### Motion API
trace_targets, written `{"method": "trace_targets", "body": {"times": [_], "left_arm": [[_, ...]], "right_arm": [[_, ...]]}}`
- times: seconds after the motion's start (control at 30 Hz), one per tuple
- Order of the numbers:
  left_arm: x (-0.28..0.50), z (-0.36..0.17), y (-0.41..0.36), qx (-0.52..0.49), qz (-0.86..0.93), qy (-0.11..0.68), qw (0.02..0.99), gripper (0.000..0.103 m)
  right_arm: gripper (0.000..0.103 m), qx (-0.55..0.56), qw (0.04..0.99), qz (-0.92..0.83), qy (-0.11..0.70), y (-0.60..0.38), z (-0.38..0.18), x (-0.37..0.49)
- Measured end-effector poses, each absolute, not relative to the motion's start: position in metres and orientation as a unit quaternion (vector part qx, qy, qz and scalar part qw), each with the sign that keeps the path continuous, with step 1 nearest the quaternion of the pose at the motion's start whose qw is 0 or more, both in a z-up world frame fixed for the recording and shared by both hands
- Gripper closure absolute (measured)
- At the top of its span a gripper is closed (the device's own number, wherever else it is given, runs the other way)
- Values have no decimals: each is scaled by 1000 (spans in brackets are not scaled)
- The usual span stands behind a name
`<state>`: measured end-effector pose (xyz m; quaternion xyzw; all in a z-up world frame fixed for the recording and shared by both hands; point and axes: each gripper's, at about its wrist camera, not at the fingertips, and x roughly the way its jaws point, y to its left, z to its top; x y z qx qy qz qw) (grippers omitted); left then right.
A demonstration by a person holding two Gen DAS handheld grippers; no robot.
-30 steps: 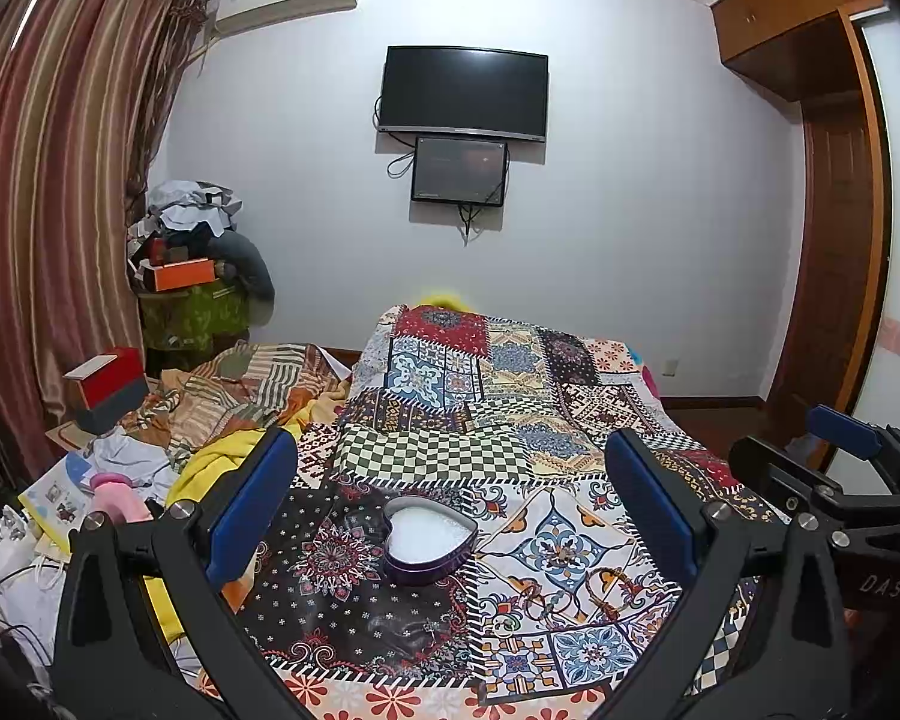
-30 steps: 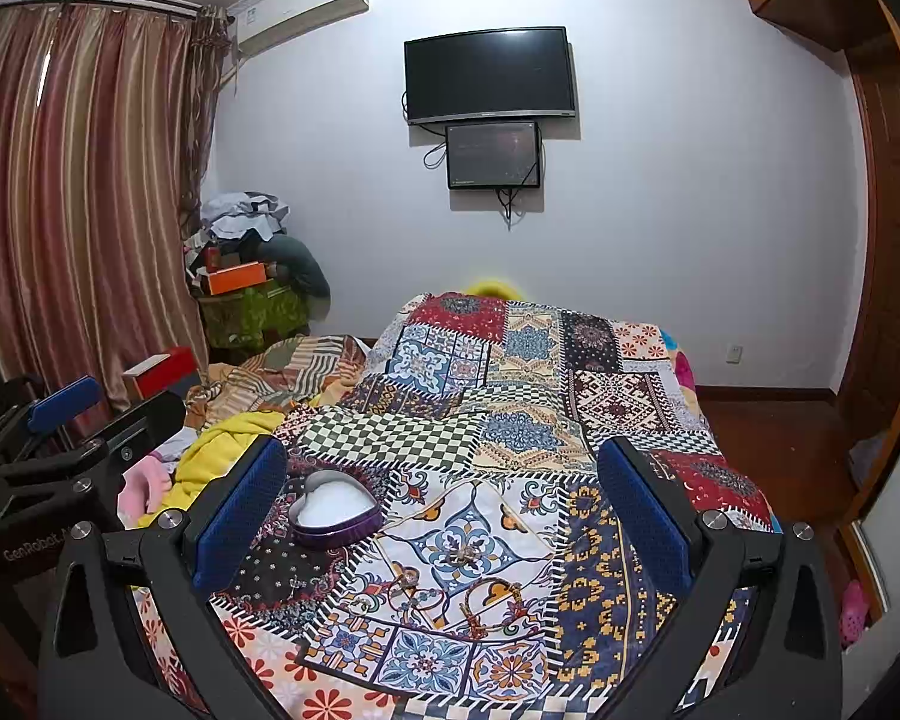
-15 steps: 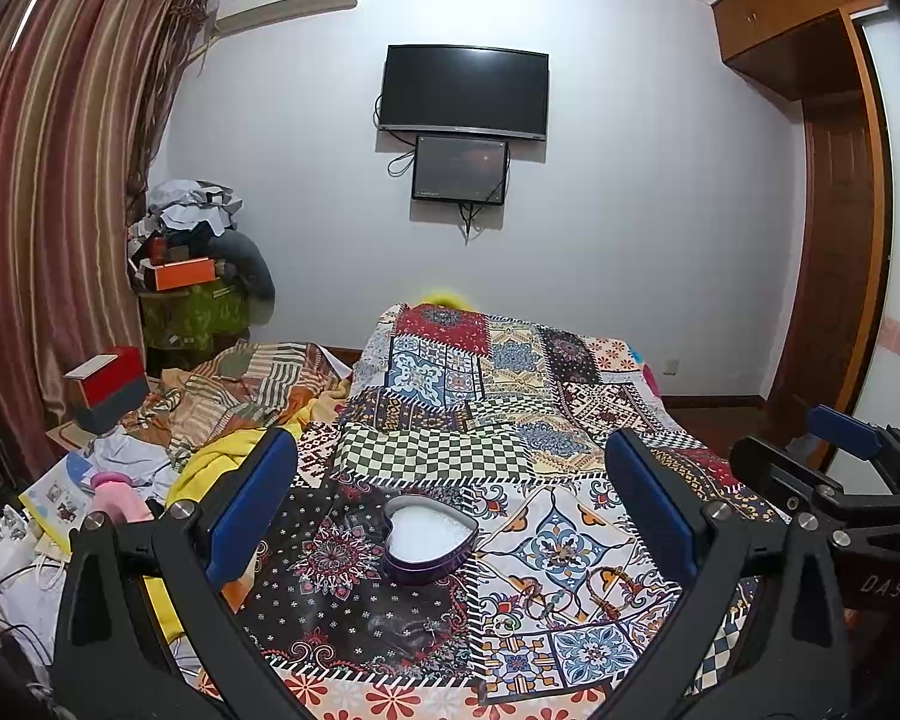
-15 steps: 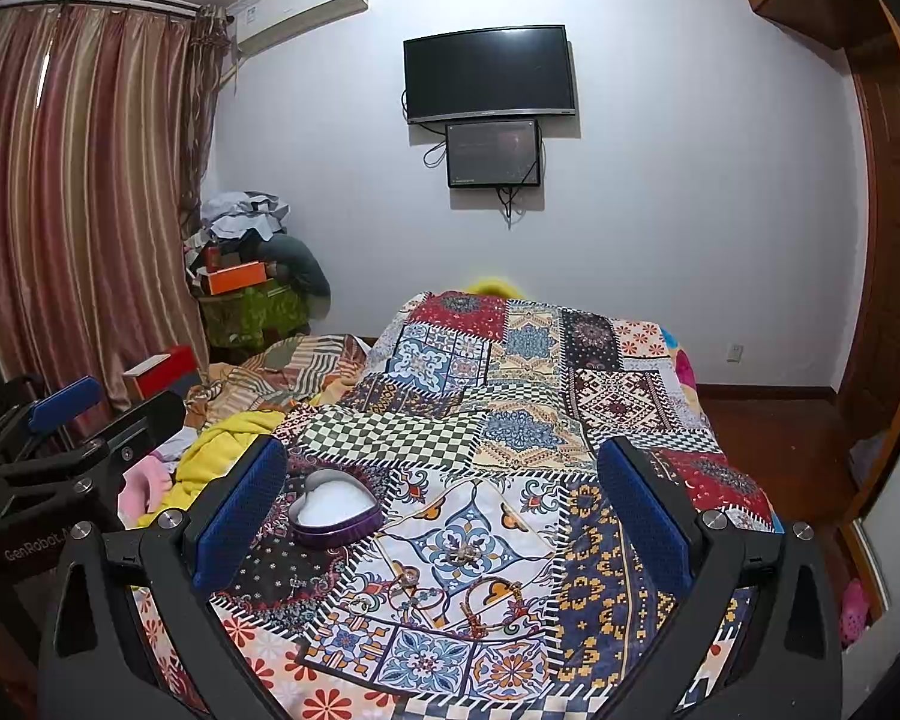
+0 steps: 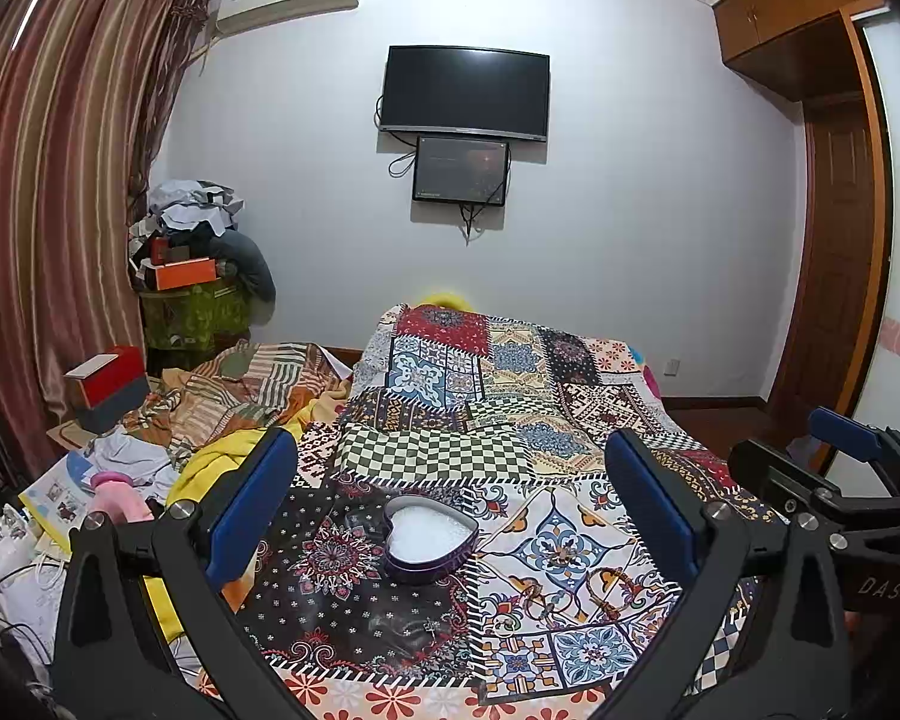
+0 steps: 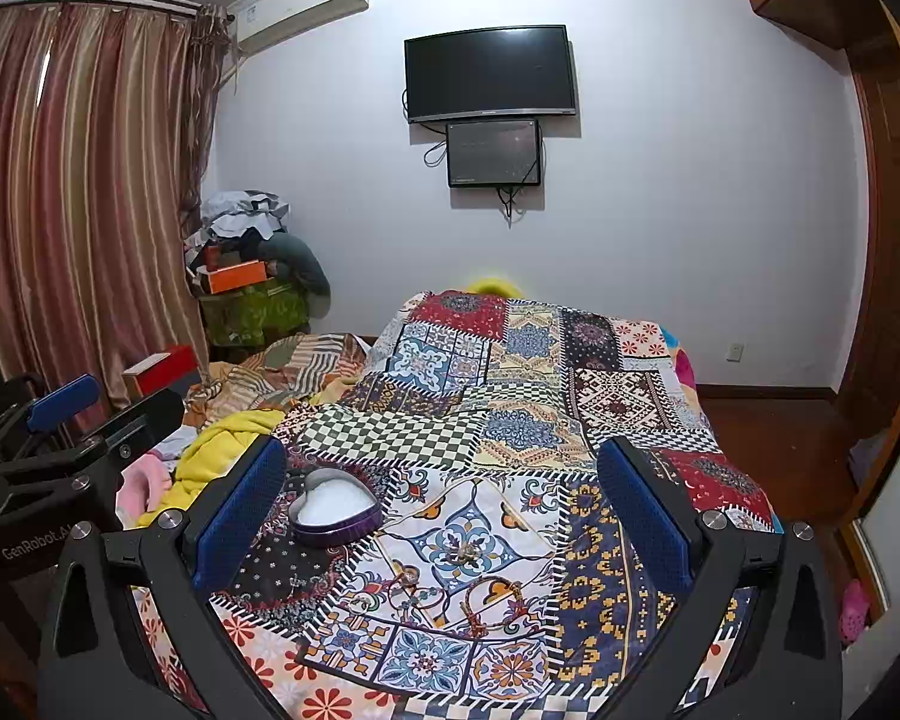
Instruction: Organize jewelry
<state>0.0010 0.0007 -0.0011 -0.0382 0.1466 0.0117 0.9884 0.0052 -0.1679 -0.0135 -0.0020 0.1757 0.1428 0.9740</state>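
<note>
Both the left gripper (image 5: 450,504) and right gripper (image 6: 444,498) hover spread wide and empty above the patchwork bedspread (image 6: 528,384), the open heart-shaped tin (image 6: 335,507) lying left of the scattered jewelry (image 6: 450,588), with bare quilt beyond and clutter along the left edge.

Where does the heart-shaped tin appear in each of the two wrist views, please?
Left wrist view: the heart-shaped tin lies low at centre, between the hand-held gripper's fingers, on the patchwork bedspread.
Right wrist view: the tin lies lower left of centre, beside the left-side finger.
Shared landmark: the wall-mounted TV above the bed.
</note>
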Motion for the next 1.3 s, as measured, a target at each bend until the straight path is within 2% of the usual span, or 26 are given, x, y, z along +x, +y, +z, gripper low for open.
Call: {"method": "trace_targets", "body": {"times": [0.87, 1.3], "left_arm": [[4, -5, 0, -39, 11, 152, 988, 0], [36, -29, 7, -52, 12, 199, 978, 0]], "right_arm": [[0, -5, 973, 142, 183, -170, -19, 11], [0, -21, 964, 125, 235, -178, -52, 38]]}}
